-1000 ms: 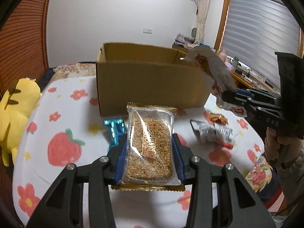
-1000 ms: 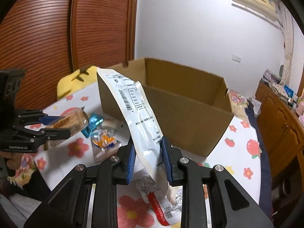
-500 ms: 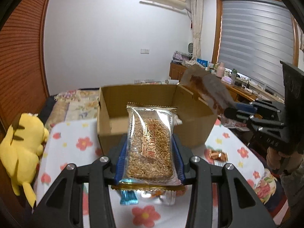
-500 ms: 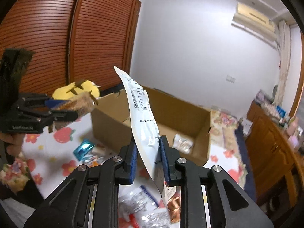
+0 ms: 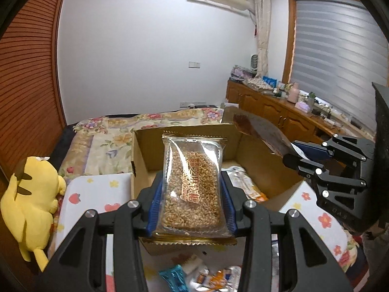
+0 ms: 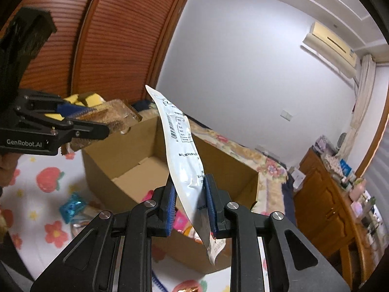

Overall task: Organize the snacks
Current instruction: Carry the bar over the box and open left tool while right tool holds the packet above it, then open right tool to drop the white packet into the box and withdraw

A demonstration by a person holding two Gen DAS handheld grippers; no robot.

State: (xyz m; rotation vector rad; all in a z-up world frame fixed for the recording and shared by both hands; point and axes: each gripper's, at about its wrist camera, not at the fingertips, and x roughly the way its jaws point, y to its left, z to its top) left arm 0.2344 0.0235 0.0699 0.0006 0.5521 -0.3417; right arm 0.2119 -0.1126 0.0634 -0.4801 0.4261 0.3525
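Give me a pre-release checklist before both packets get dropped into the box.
1. Left tongs shut on the grain bar: ok.
2. Right tongs shut on the white pouch: ok.
3. Box open at the top: ok.
4. Bar over the box opening: ok in the left view, its upper half lies across the opening.
5. Pouch over the opening: cannot tell; its lower end hangs near the front wall in the right view.
6. Room inside the box: ok, bare floor shows beside the snacks already in it.
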